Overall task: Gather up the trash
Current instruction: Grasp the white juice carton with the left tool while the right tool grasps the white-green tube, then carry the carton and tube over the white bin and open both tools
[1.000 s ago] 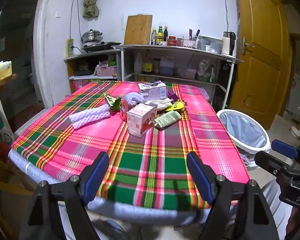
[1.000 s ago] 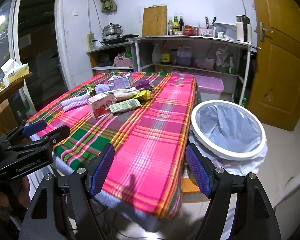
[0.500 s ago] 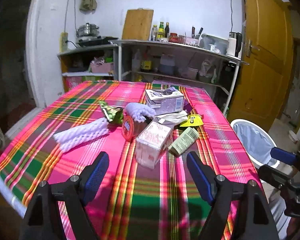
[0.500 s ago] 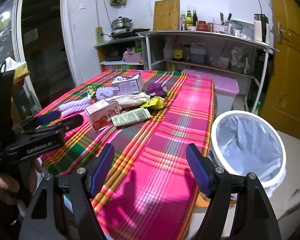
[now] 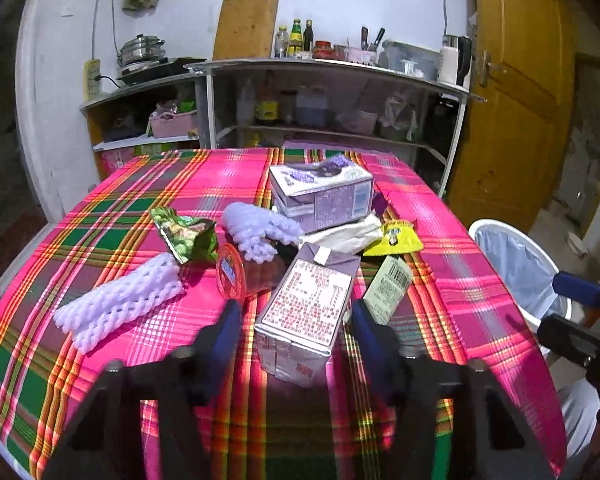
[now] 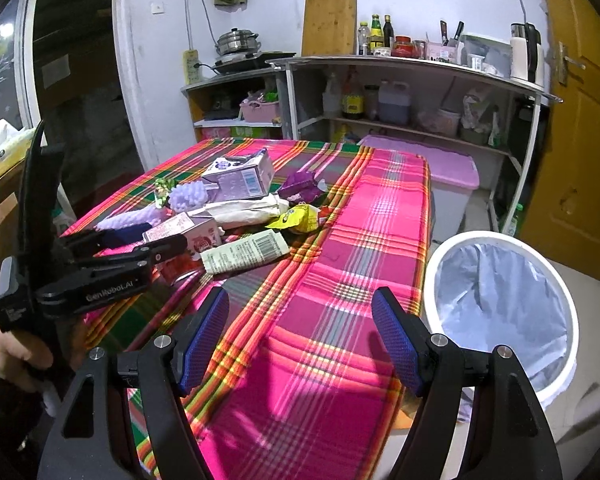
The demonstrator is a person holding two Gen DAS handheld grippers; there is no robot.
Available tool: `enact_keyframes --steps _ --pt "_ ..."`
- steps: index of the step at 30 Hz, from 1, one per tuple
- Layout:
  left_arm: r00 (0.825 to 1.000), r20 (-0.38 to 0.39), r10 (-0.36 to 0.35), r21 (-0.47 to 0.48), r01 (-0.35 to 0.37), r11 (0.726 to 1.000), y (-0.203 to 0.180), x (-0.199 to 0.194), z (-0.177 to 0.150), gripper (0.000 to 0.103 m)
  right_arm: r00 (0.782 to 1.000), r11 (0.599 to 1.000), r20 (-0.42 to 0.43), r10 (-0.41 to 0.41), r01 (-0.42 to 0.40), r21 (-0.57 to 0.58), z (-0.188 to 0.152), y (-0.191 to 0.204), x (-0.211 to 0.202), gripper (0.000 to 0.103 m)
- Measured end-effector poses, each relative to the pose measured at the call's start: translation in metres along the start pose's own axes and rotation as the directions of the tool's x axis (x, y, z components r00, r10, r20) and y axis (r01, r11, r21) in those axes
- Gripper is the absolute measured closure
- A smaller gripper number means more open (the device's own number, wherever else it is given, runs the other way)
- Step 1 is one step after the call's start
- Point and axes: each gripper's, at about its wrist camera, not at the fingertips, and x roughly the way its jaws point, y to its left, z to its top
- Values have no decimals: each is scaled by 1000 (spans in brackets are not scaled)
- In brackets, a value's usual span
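With its jaws spread on either side of the pink carton (image 5: 306, 312) and not yet touching it, the left gripper (image 5: 296, 330) risks tipping it into the red lid (image 5: 231, 276) beside it. Right gripper (image 6: 300, 336) hangs spread, empty, well right of the carton, near the bin (image 6: 500, 240).

Left gripper (image 5: 296, 332) jaws spread wide, blurred, seemingly level; right gripper (image 6: 300, 338) jaws wide apart.

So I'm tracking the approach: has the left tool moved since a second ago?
Yes. The left tool has advanced over the table toward the pink carton, which now sits between its open fingers.
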Motion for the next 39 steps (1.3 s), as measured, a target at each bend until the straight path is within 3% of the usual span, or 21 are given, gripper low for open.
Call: enact_keyframes --steps 6,21,29,31,32,34,36,39 --pt "1000 8 -5 -16 5 1000 3 -4 -4 65 1000 1000 -22 22 -22 4 7 4 12 29" --pt "995 99 17 -112 -6 994 32 -54 -18 66 982 986 -157 107 -84 143 36 23 76 29" --pt "992 122 35 -143 -17 990 47 -65 -22 66 975 981 -216 49 -7 194 51 33 118 29" --pt "991 126 34 -153 -14 988 51 -66 -22 66 969 982 -245 19 29 188 50 35 129 34" --pt "991 127 36 -157 -16 987 53 -67 -22 66 964 981 -265 5 47 187 47 34 133 44" --pt "991 125 38 -161 -17 987 57 -67 -23 66 965 984 -260 -30 75 164 45 36 129 52" --pt "992 124 41 -166 -20 986 60 -67 -24 66 966 983 -258 -29 75 170 45 34 125 65" --pt "992 119 41 -168 -20 986 61 -67 -26 66 967 983 -256 -14 60 175 41 29 117 76"
